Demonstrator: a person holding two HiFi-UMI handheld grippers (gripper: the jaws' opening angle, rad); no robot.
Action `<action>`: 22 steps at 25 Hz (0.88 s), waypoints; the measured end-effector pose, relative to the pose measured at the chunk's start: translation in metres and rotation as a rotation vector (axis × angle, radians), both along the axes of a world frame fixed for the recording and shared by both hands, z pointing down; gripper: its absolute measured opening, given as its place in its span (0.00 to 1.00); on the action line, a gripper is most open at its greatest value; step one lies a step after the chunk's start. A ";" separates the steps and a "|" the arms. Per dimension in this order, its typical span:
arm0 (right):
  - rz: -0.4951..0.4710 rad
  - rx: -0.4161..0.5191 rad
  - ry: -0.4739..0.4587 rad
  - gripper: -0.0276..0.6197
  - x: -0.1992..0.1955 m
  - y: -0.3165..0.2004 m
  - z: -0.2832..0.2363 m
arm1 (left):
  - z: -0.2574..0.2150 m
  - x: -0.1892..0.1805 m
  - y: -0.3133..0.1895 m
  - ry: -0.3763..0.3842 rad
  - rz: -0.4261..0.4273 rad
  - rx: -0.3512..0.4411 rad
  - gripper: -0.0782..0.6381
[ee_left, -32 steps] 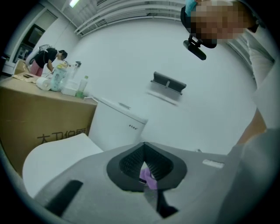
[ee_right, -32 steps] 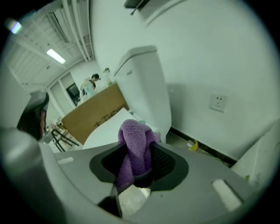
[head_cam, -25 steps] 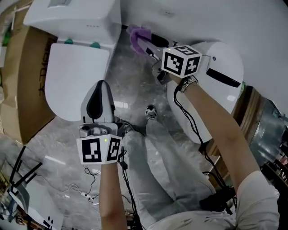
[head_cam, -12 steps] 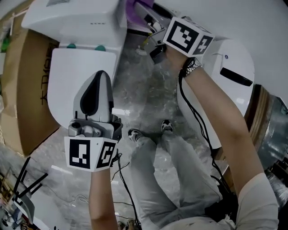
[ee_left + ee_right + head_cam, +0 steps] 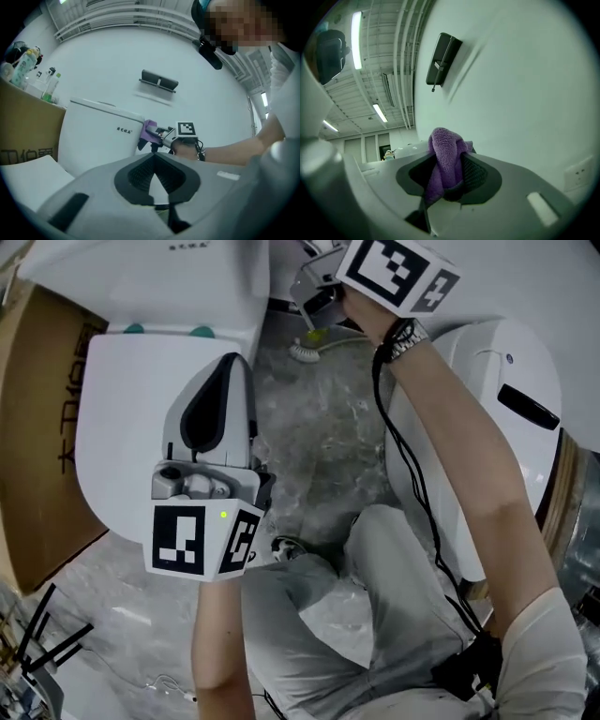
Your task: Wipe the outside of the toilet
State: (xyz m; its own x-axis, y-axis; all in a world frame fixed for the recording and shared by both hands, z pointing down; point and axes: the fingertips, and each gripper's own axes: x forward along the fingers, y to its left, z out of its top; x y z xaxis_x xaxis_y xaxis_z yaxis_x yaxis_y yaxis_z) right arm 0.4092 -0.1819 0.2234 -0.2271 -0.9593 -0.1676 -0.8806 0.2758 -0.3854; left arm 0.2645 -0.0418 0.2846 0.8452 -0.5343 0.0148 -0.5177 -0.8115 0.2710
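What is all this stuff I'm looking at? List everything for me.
toilet: one, white, lid down, left
white fixture: one, black slot, right
cardboard box: one, brown, left of the toilet
bottles: a few, pale and green, on the box
wall bracket: one, dark, on the white wall
floor: grey marbled, between toilet and fixture
purple cloth: one, in the right gripper
trousers: grey, bottom centre
left gripper: shut, empty, over the toilet lid
right gripper: shut on the cloth, beside the tank

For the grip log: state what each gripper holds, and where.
Right gripper pinches the purple cloth at a bunched fold; the top sticks out. Left gripper holds nothing, jaws together.
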 end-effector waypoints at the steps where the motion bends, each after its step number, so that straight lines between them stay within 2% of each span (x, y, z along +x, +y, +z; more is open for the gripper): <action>1: -0.005 0.010 -0.006 0.28 -0.001 0.000 0.007 | 0.009 0.002 -0.001 0.002 0.004 -0.003 0.12; 6: -0.034 0.002 0.036 0.28 -0.002 0.001 0.063 | 0.045 0.017 -0.003 0.054 0.045 -0.006 0.12; 13: -0.051 -0.023 0.055 0.28 0.000 -0.005 0.148 | 0.099 0.022 0.000 0.054 0.066 0.039 0.12; 16: -0.057 -0.048 0.016 0.28 0.004 -0.006 0.186 | 0.111 0.020 0.007 0.051 0.076 0.063 0.12; 22: -0.037 -0.109 -0.143 0.28 0.013 -0.009 0.246 | 0.102 0.001 0.008 0.079 0.053 0.064 0.12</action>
State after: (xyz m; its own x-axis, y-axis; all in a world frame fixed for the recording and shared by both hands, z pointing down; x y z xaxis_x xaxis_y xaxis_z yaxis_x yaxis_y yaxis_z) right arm 0.4222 -0.1905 0.4691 -0.2436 -0.9650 -0.0967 -0.8045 0.2568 -0.5356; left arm 0.2654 -0.0336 0.3865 0.8696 -0.4862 -0.0859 -0.4523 -0.8543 0.2563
